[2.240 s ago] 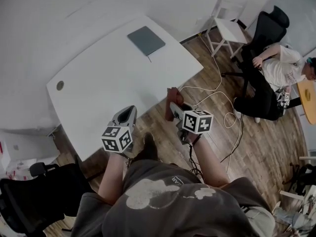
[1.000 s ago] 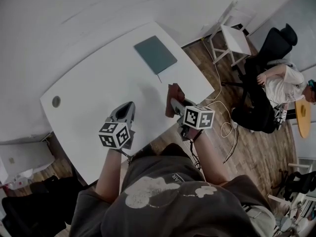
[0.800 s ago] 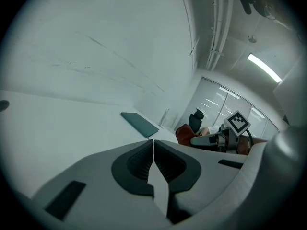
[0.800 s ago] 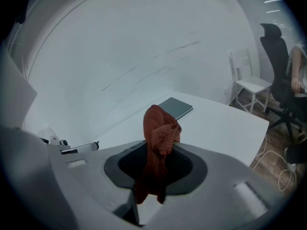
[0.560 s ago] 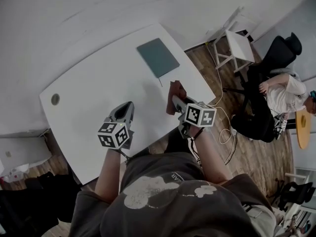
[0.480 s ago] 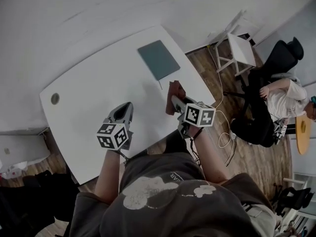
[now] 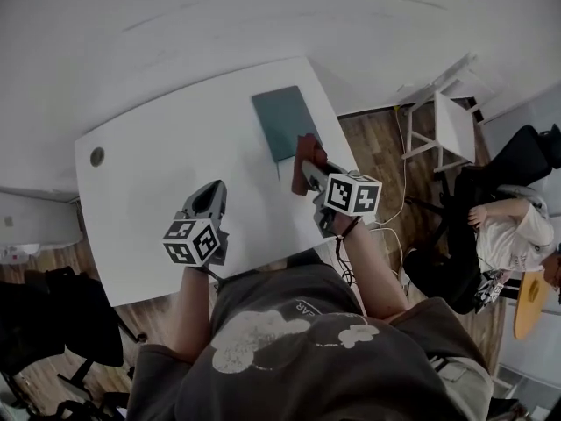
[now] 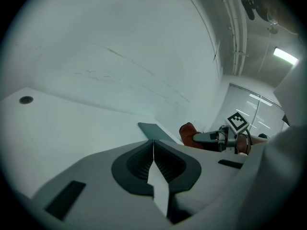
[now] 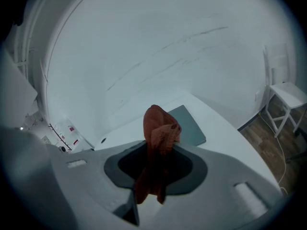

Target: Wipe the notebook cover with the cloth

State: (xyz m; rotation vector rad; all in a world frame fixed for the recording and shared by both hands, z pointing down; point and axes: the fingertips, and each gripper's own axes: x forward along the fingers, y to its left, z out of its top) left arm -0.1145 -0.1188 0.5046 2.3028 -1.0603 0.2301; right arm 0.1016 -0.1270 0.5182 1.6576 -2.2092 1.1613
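A grey-green notebook [image 7: 285, 121] lies flat near the far right corner of the white table [image 7: 166, 182]. It also shows beyond the jaws in both gripper views, as the notebook [image 9: 189, 123] and the notebook [image 8: 154, 130]. My right gripper [image 7: 307, 167] is shut on a rust-red cloth [image 7: 308, 150], held bunched just above the notebook's near edge. The cloth [image 9: 159, 143] hangs between the jaws. My left gripper [image 7: 210, 198] is shut with nothing in it, over the table's middle, left of the notebook.
A round cable hole [image 7: 96, 157] sits at the table's far left. A white chair [image 7: 451, 121] stands right of the table on the wood floor. A seated person [image 7: 513, 235] and cables [image 7: 394, 213] are at the right. A dark office chair [image 7: 79, 318] stands at the near left.
The view has swung, and both grippers have moved out over the table. The right gripper with the cloth has reached the notebook's near edge.
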